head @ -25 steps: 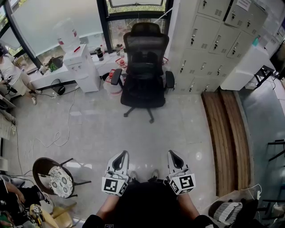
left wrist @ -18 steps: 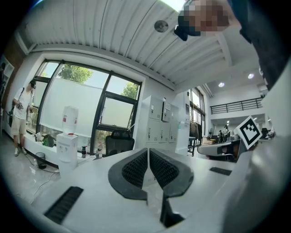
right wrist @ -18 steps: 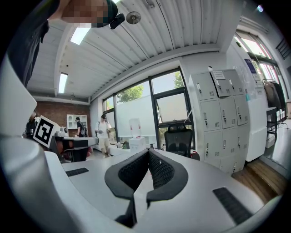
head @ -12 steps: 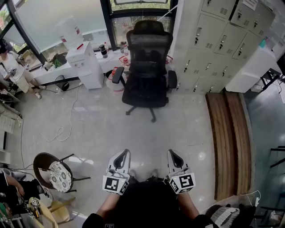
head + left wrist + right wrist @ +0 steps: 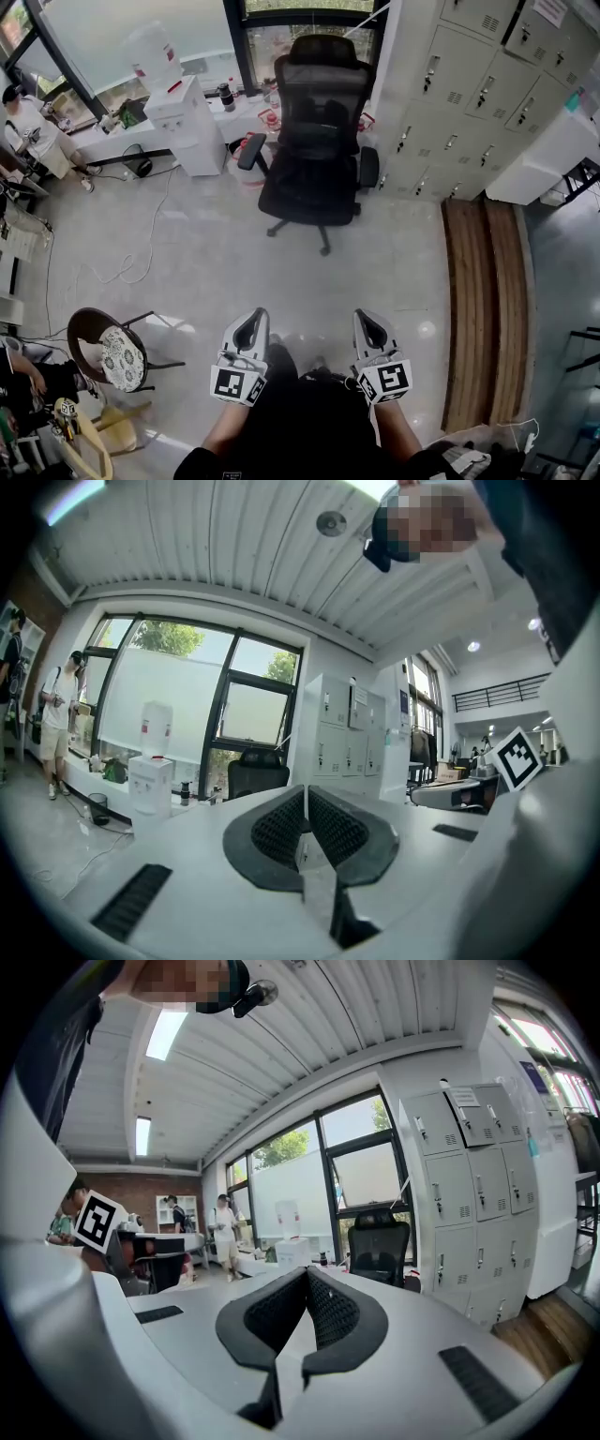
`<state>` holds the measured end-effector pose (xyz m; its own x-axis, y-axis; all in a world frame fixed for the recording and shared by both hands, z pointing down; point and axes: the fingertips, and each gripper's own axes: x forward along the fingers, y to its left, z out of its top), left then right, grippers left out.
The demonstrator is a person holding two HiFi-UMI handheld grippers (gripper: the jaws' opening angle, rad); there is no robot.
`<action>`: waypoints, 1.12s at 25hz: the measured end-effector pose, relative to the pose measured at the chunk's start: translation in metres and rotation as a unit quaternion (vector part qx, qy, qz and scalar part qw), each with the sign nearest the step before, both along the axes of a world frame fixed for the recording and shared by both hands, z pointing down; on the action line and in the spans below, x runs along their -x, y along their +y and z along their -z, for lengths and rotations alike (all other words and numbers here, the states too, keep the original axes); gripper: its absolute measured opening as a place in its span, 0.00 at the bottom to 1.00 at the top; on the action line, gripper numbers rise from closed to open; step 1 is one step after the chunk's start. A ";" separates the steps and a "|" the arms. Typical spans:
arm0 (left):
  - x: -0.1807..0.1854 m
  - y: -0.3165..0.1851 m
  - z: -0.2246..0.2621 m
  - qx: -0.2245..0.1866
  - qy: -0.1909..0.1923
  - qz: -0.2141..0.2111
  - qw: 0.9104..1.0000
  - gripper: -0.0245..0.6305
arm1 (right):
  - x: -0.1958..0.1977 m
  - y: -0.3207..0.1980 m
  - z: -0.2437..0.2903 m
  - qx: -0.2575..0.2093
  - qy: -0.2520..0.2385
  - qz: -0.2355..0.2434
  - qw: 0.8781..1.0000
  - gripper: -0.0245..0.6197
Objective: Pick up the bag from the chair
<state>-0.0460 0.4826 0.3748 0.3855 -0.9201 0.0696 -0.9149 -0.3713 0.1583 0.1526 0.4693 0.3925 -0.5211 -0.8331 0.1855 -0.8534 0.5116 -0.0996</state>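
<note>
Facing chair [image 5: 317, 141] straight ahead, well apart, bag not discernible on it; holds left gripper [image 5: 251, 321] and right gripper [image 5: 367, 321] pinched closed, empty, side by side, neither nearer.

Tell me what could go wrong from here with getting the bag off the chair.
1. The left gripper and right gripper are both shut; they must open before any grasp.
2. The chair is black and no bag stands out on its seat, so a grab may catch the chair instead.
3. Its base looks wheeled and might roll if nudged.
</note>
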 end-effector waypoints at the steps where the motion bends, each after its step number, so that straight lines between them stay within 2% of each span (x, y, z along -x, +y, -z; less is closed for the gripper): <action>1: 0.000 -0.006 -0.002 0.003 0.001 0.000 1.000 0.06 | -0.001 -0.005 -0.001 0.002 0.000 -0.001 1.000 0.04; 6: 0.000 -0.049 -0.019 0.015 0.013 -0.013 1.000 0.06 | 0.003 -0.041 -0.015 0.014 0.005 -0.013 1.000 0.04; 13: 0.018 -0.141 -0.033 0.022 0.032 -0.059 0.997 0.06 | 0.033 -0.118 -0.018 0.010 0.015 -0.045 0.999 0.04; 20: 0.042 -0.234 -0.016 -0.004 0.019 -0.118 0.993 0.06 | 0.071 -0.203 -0.005 -0.007 0.023 -0.062 0.998 0.04; 28: 0.060 -0.298 -0.039 0.029 0.029 -0.109 0.993 0.06 | 0.078 -0.270 -0.020 0.021 0.030 -0.067 0.997 0.04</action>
<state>-0.1058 0.1850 0.4135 0.5803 -0.8092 0.0917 -0.8021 -0.5484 0.2362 0.0741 0.1992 0.4124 -0.3931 -0.8853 0.2485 -0.9187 0.3895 -0.0658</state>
